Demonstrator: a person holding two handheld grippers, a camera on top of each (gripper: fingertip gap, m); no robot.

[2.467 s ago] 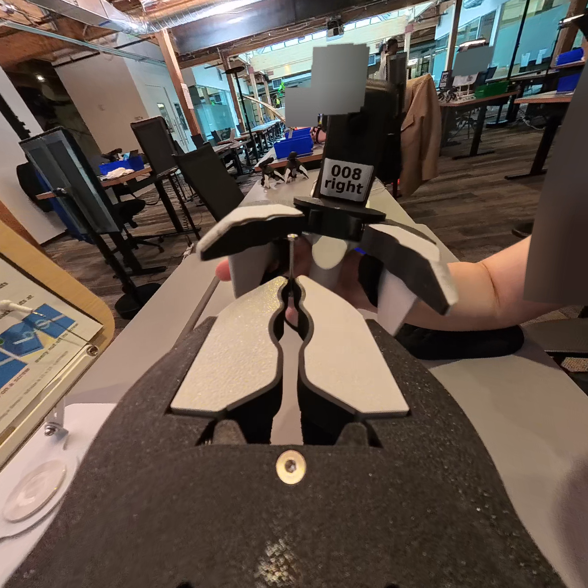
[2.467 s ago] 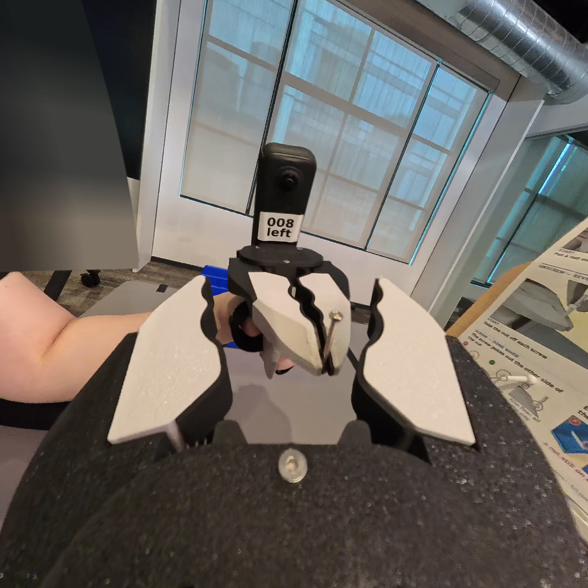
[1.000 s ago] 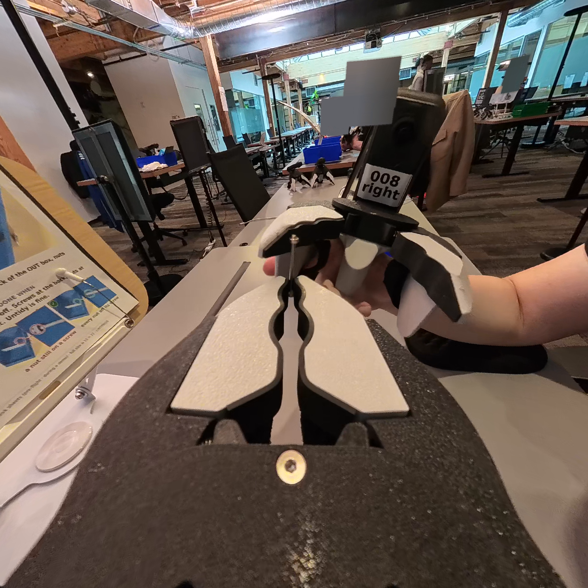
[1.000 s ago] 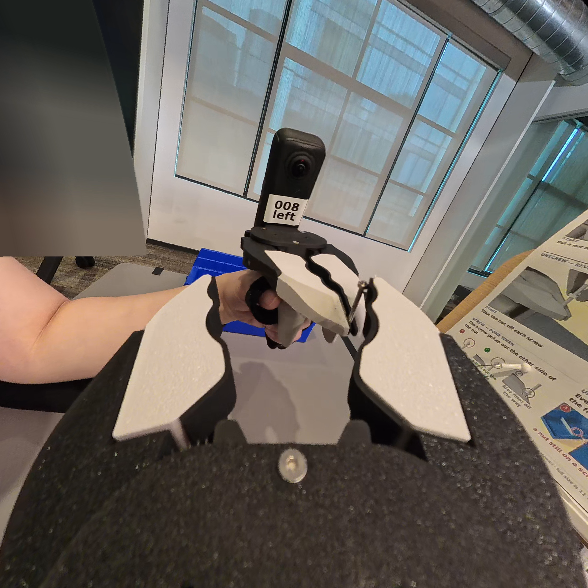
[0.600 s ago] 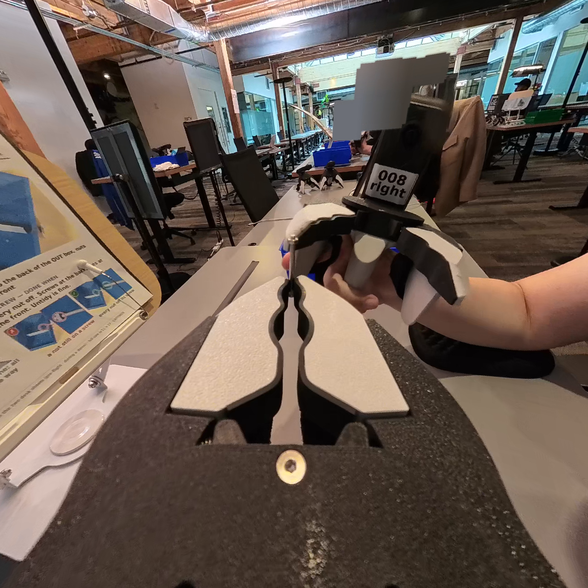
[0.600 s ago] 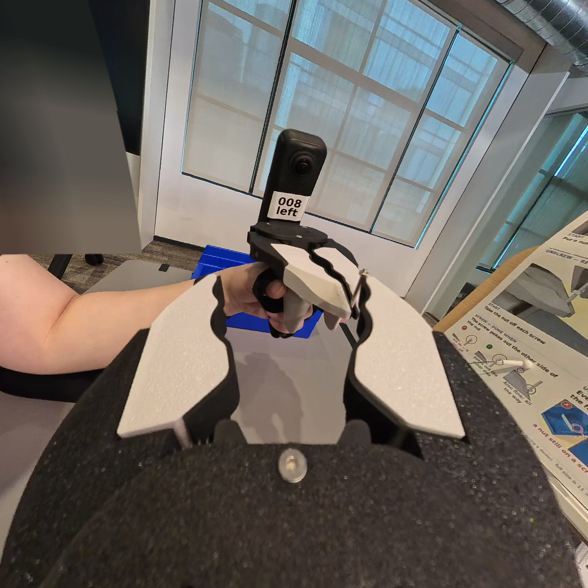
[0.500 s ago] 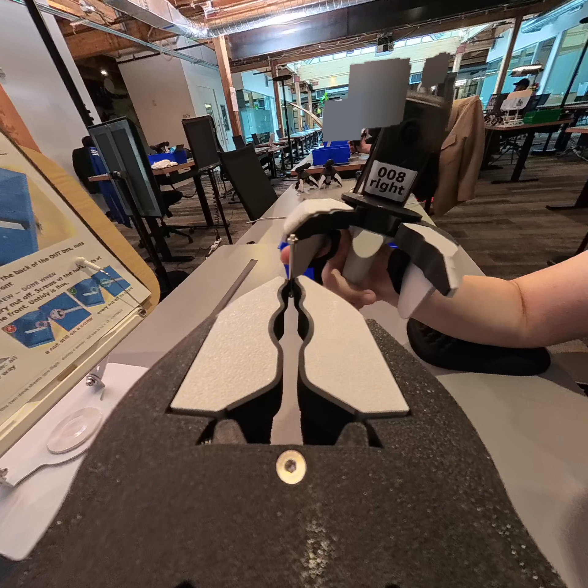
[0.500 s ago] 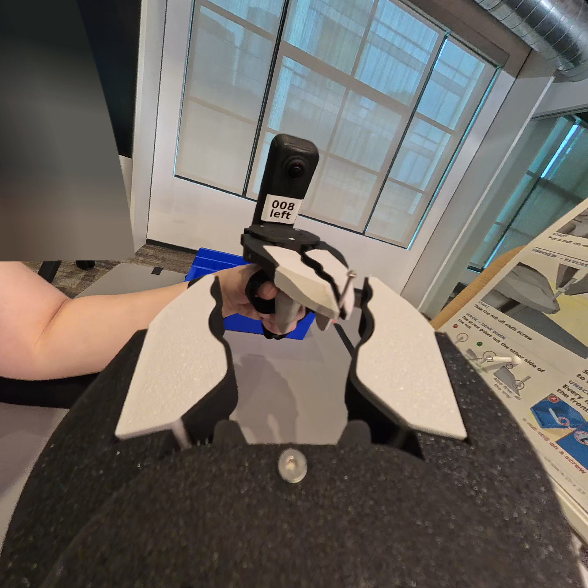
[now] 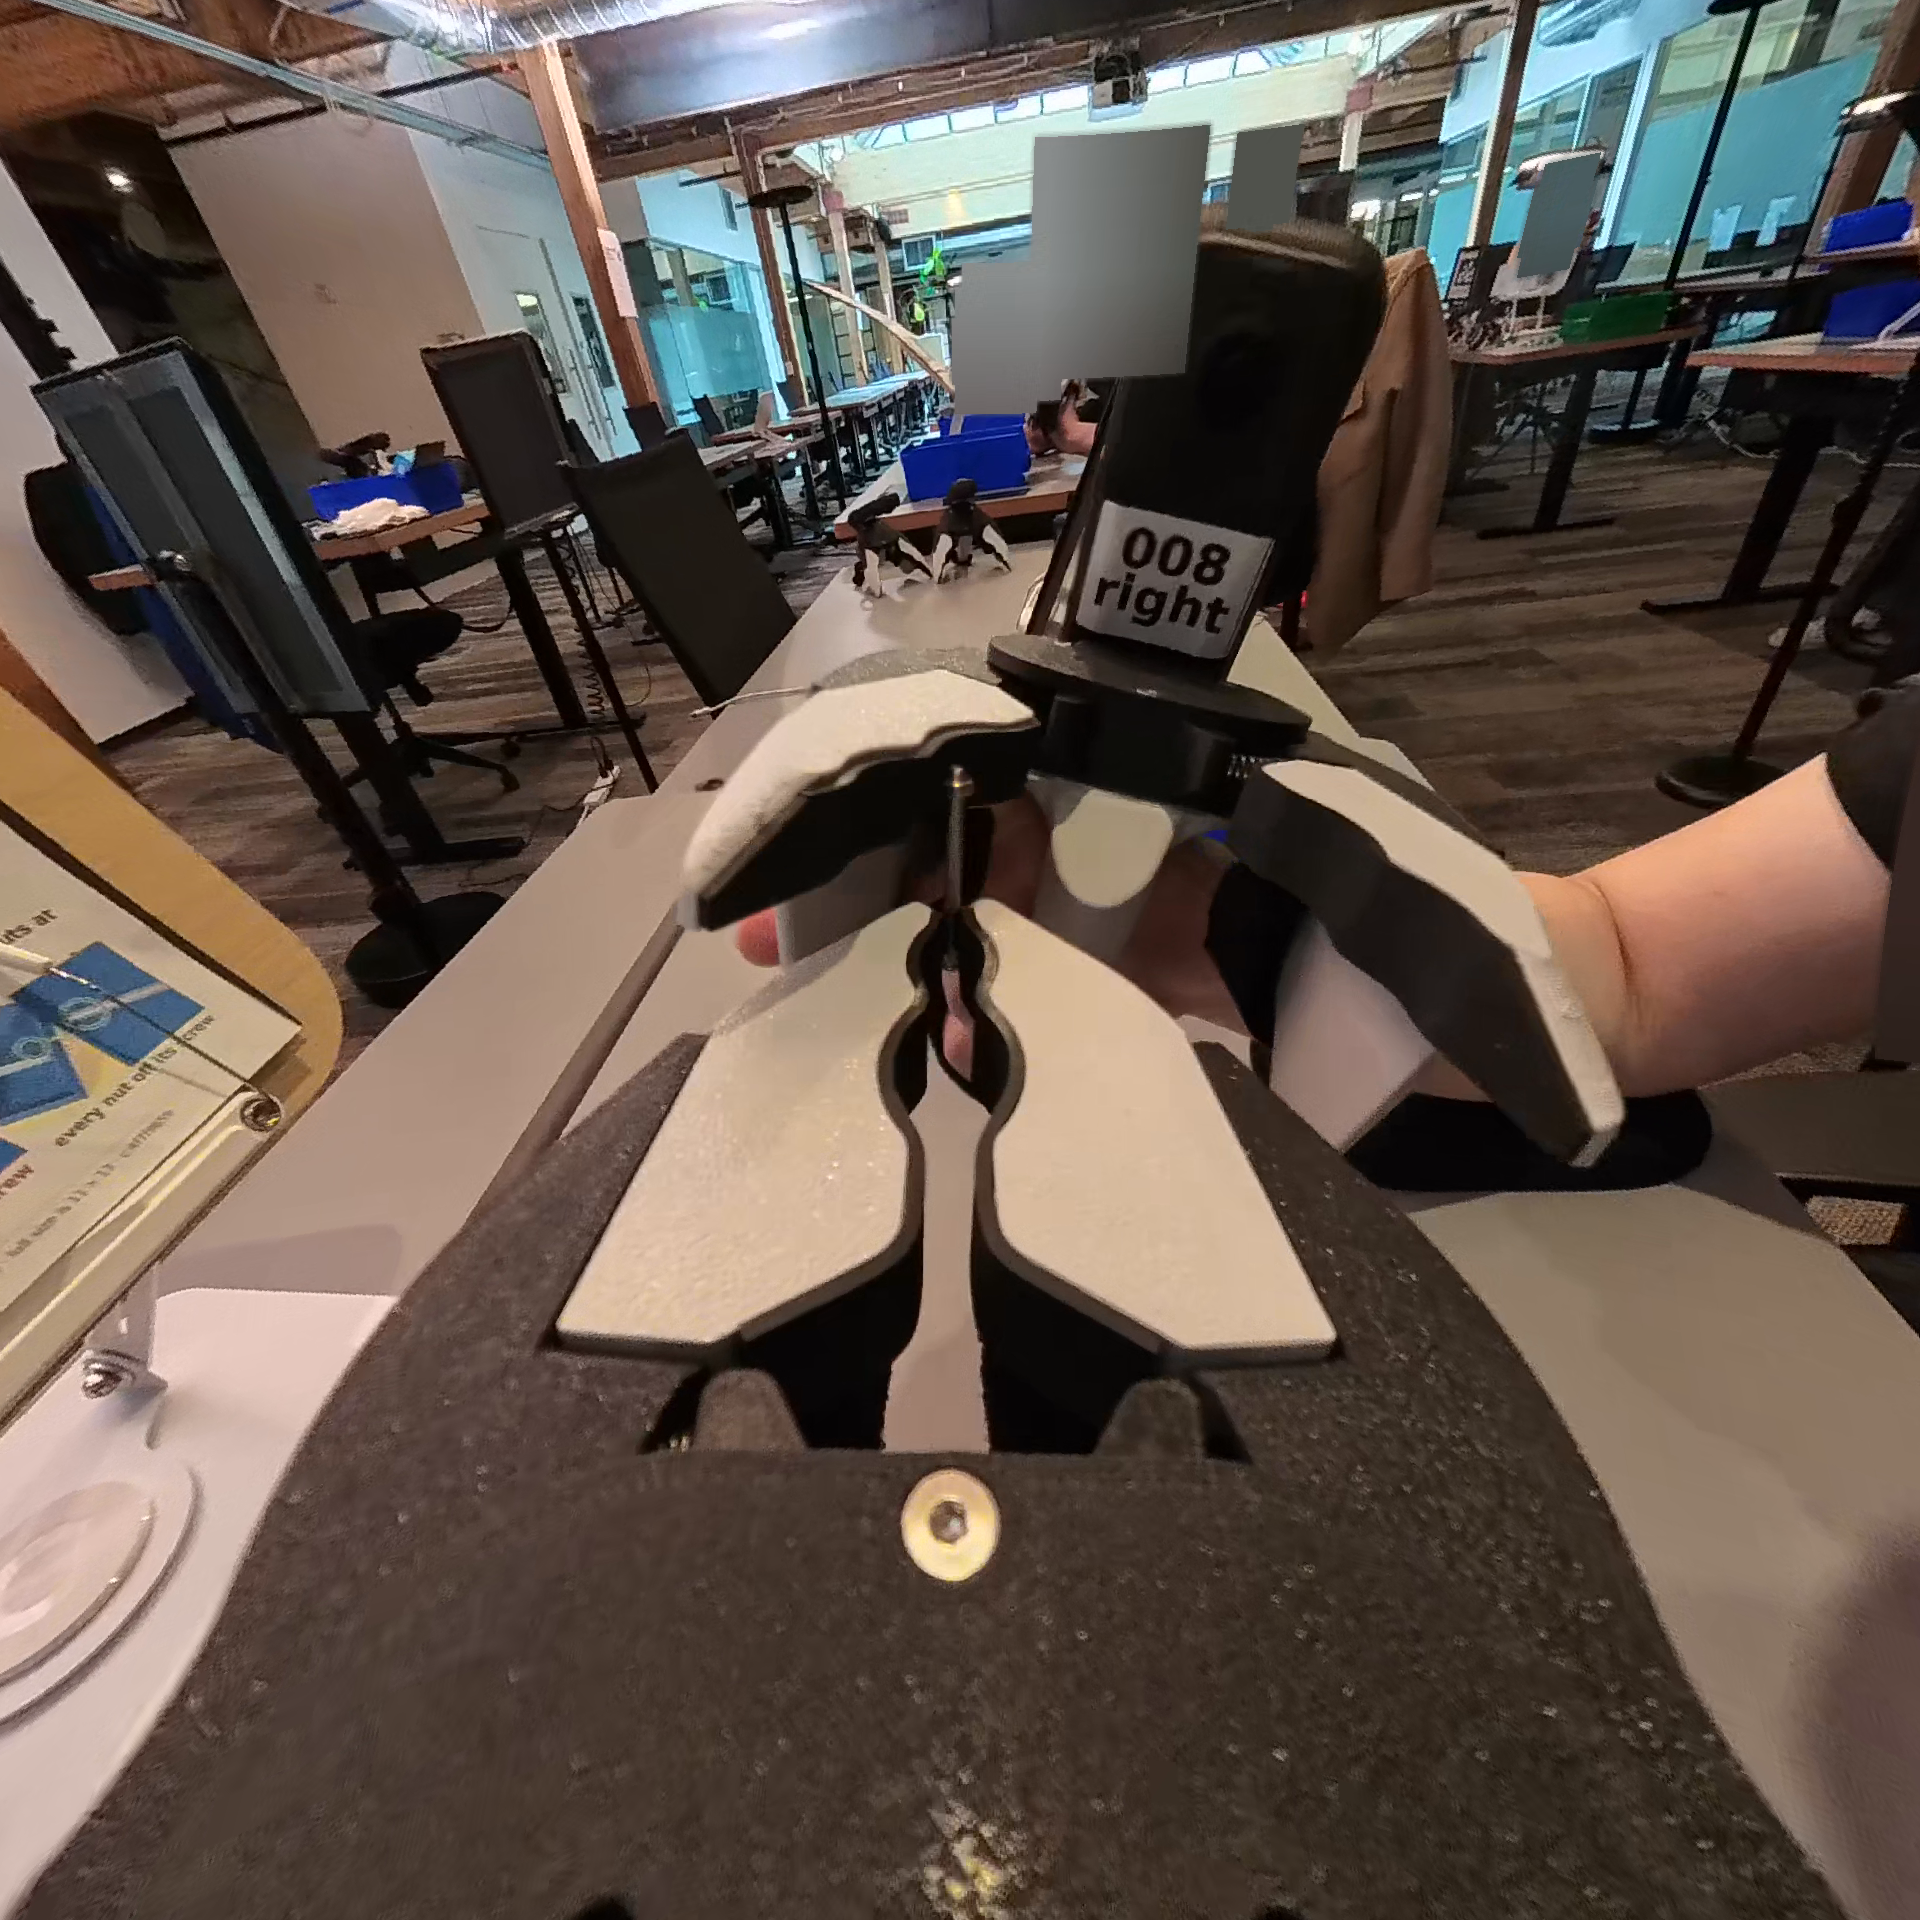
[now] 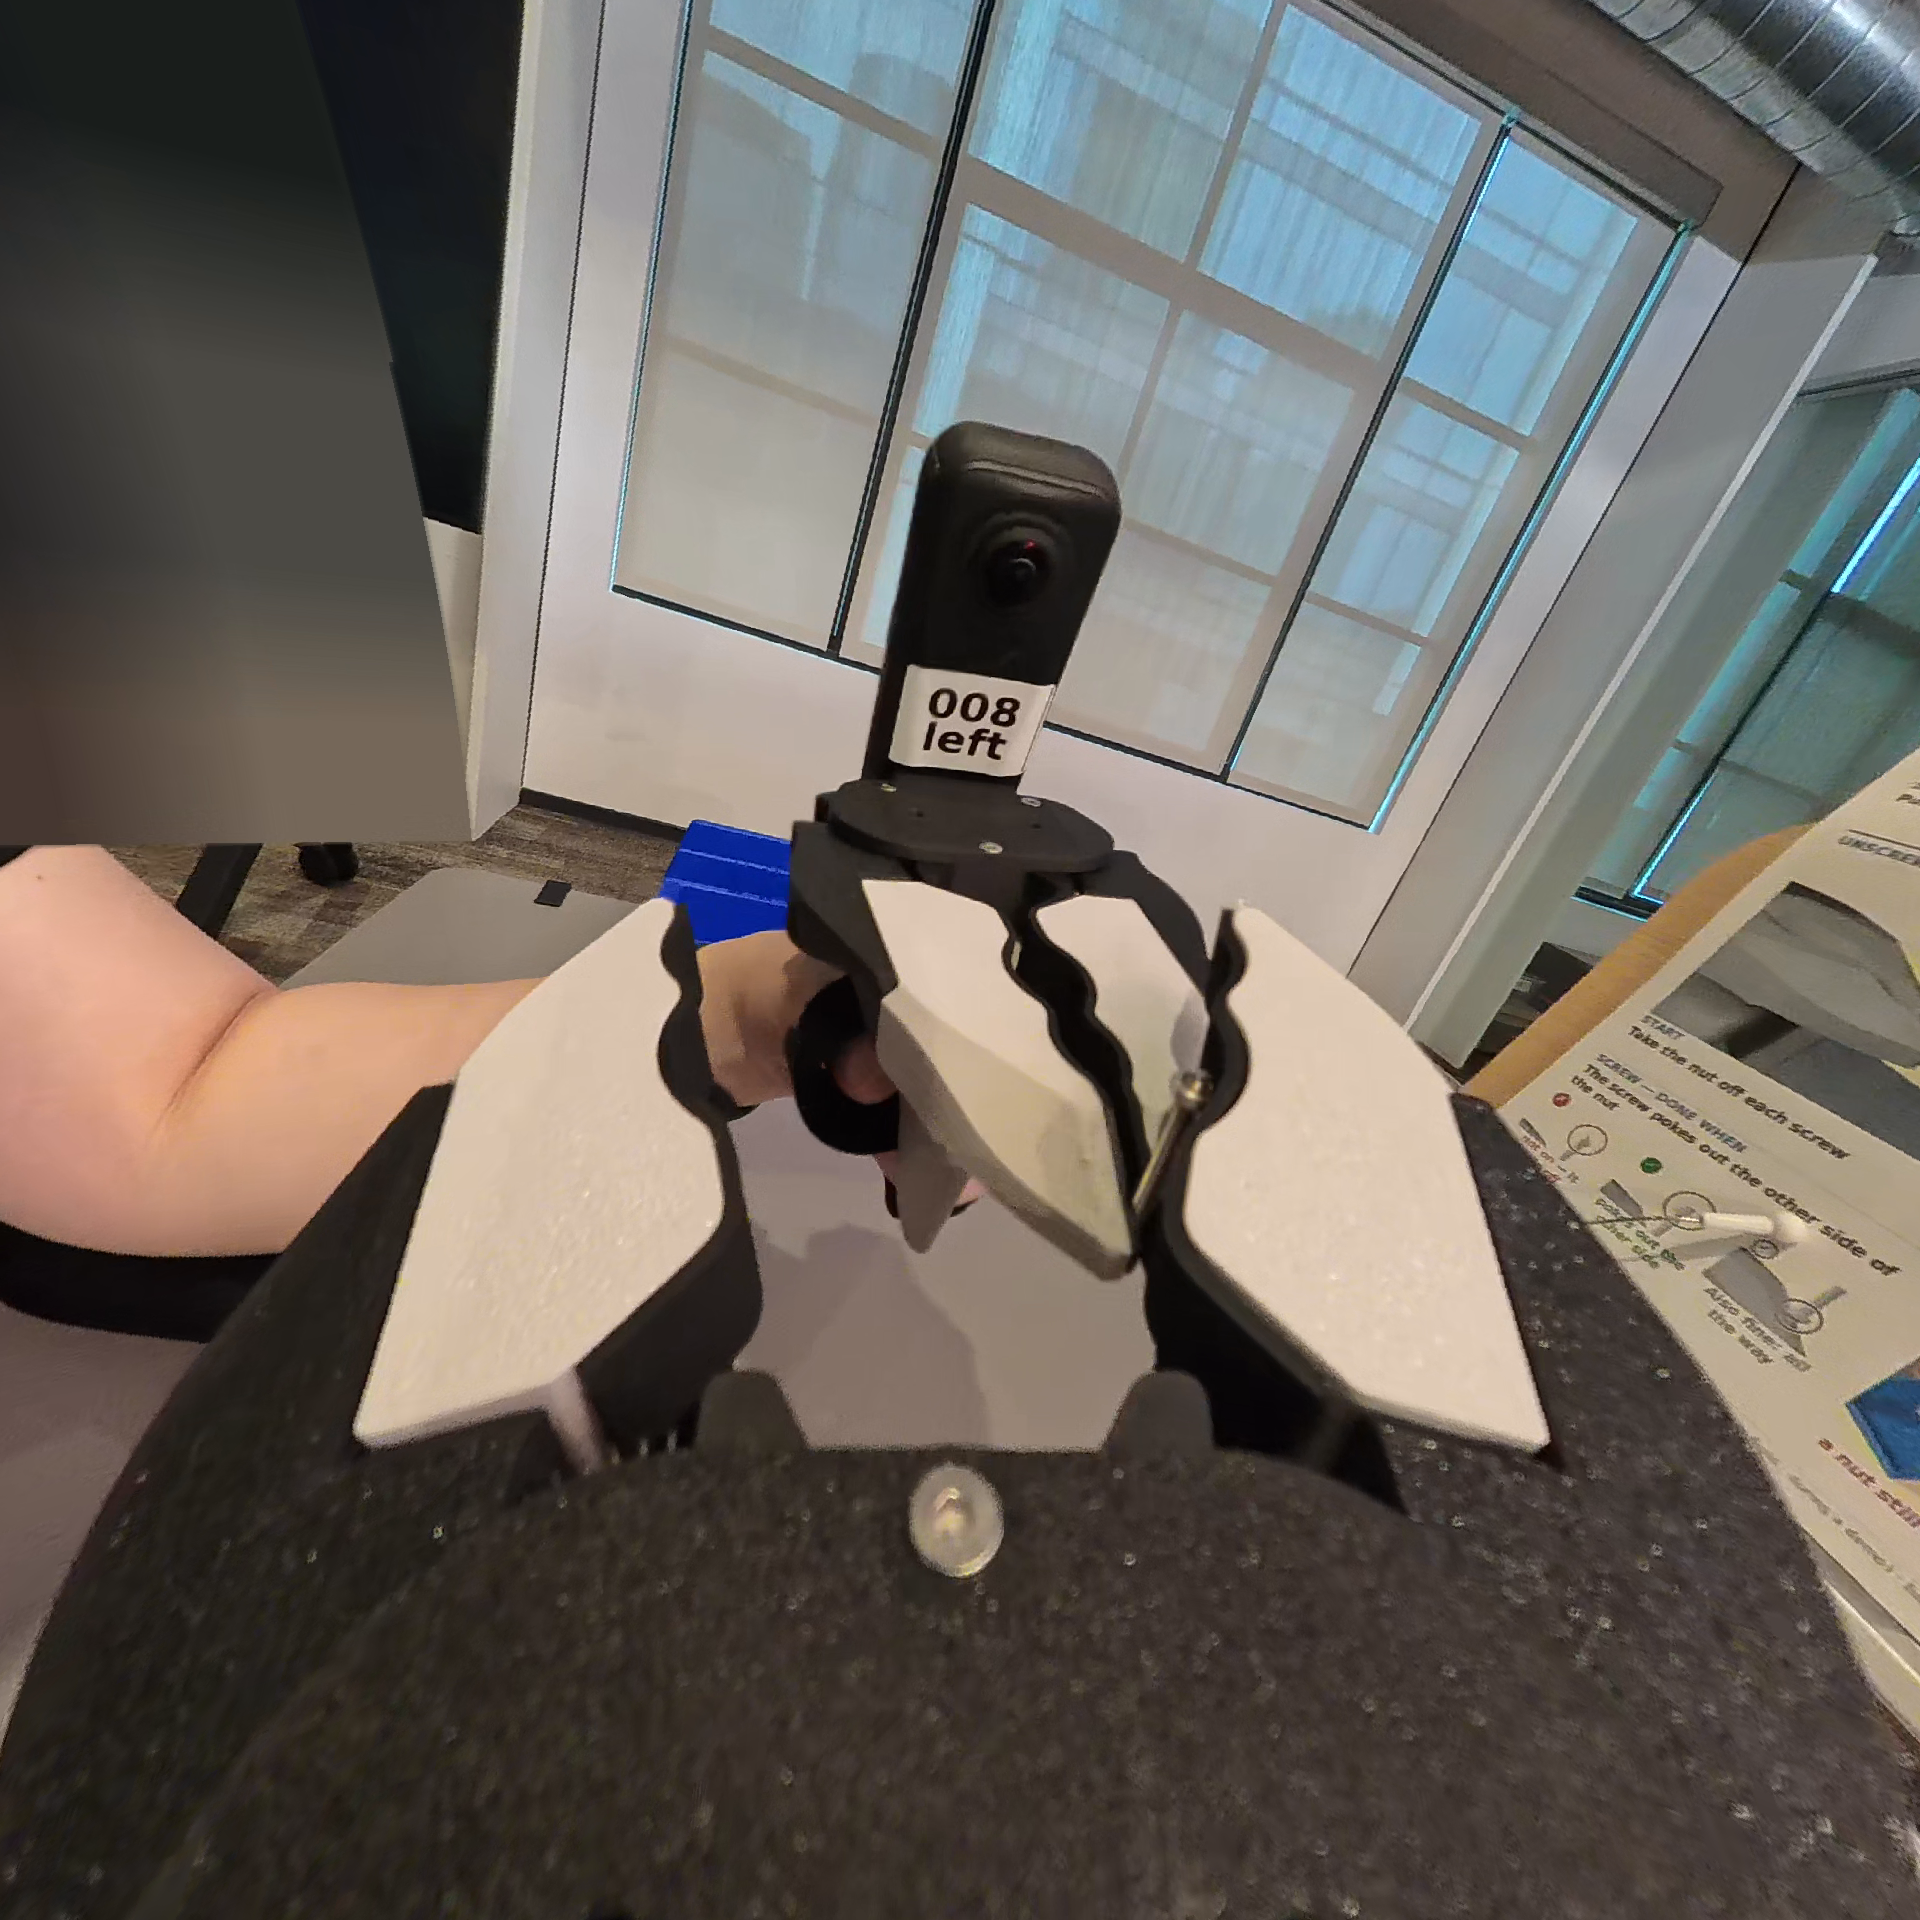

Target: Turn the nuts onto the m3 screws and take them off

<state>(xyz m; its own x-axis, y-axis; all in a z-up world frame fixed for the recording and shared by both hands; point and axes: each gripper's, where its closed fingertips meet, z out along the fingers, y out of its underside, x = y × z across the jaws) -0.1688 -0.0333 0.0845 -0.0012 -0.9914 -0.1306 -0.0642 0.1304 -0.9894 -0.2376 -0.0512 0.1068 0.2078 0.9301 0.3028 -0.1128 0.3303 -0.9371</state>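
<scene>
Room: open office, grey desk (image 9: 540,997) under your hands.
Left hand-held gripper (image 9: 951,940): clamped on a thin screw (image 9: 954,852) — tip hidden between pads.
Right hand-held gripper (image 10: 951,997): jaws wide apart — one finger (image 10: 1340,1174) just beside the screw head.

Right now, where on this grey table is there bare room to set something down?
The grey table is bare to the right of the left gripper, this side of the black armrest pad. Another bare strip runs left of the right gripper. The near left is crowded: instruction board and its white base.
</scene>
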